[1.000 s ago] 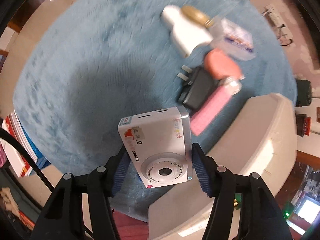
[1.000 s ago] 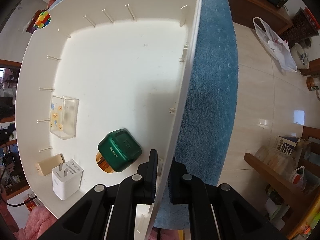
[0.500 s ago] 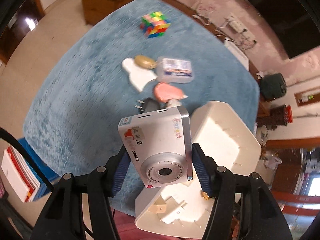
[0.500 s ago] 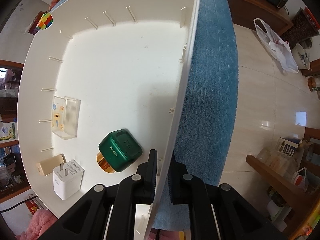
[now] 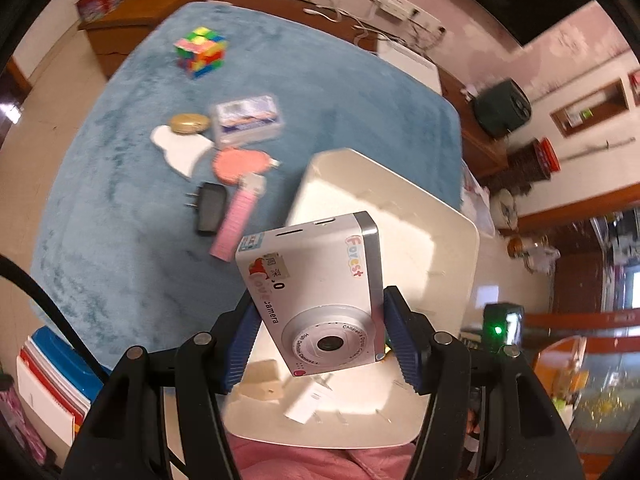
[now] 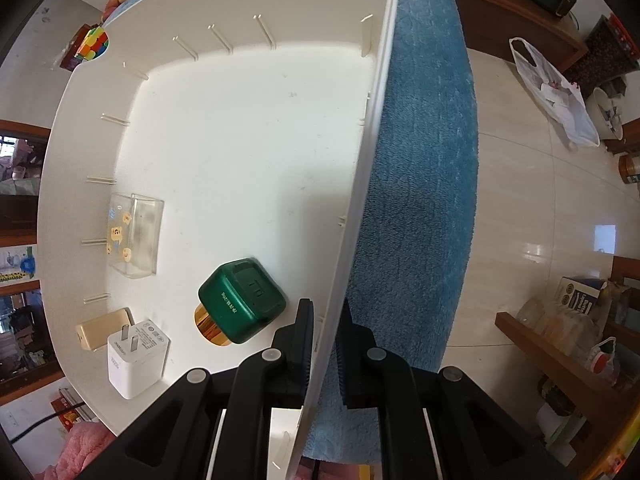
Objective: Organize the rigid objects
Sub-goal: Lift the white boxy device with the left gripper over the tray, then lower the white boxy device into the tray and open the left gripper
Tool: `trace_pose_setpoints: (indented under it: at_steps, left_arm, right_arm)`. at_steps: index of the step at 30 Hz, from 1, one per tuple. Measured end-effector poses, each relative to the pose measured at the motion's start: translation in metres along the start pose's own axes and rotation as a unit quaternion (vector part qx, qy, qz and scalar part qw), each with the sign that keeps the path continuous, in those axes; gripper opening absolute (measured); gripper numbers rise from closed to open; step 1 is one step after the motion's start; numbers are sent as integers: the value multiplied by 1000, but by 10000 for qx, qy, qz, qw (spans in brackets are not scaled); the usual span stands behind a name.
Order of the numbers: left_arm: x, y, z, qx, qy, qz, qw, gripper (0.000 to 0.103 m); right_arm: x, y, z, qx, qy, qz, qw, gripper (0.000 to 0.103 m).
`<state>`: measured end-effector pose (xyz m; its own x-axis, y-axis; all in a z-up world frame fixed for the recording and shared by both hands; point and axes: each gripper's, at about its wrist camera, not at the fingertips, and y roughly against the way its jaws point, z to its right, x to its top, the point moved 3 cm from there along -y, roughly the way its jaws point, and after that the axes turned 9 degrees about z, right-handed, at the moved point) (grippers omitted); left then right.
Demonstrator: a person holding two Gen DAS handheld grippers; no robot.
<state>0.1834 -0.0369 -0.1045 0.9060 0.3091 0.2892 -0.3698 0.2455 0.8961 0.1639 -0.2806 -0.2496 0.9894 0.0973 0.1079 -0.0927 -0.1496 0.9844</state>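
Starting at the left of the left wrist view, we see a stack of books [image 5: 52,376] at the edge of the blue rug [image 5: 120,184]. On the rug lie a colourful puzzle cube [image 5: 201,52], a white cloud-shaped piece [image 5: 180,150] with a gold oval case [image 5: 189,123] on it, a clear lidded box [image 5: 248,120], a round pink item [image 5: 240,164], a black plug adapter [image 5: 210,213] and a pink stick-shaped item [image 5: 237,220]. Nearer the middle, our left gripper [image 5: 318,342] clamps a small white toy camera [image 5: 316,296] between its blue pads, held in the air above the white bin [image 5: 452,248]. In the right wrist view the bin's floor holds, from the left, a beige block [image 6: 102,328], a white charger [image 6: 134,358], a clear box with yellow figures [image 6: 134,234] and a green jar with a gold lid [image 6: 240,304]. Right of those, our right gripper [image 6: 324,344] pinches the bin's side wall [image 6: 368,160], one finger inside and one outside. Beyond it run the rug's edge and the tiled floor [image 6: 532,220].
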Motion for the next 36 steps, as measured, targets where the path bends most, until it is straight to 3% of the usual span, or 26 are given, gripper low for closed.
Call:
trace_pose_setpoints:
  at_steps: [8,15,24,28,31,36]
  left_arm:
    - [-24,-21,43,-344,-526,-415,9972,64]
    - [-62,-42,67,-341,-966,-915,9905,64]
    - [-83,-52,75,-199,-1168,-1208,9856,65]
    - [-80,-50,68,-114,-1071,-1171,9873,66]
    - [-73,-42,64,-167,-1002,-1039,9894,78]
    - [-50,-30,52,-43,-978,-692,9928,78]
  right_arm:
    - [0,0,2,53,11,-9,10000,11]
    - [1,-2,5,131,54,-29,9999,12]
    - [1,-2,5,134,80,-21,9999,12]
    - [2,-1,3,125,85,-10,9999,12]
    - [1,-2,1,91,91,-21,9999,12]
    - [1,-2,3,93,17,-3,10000,12]
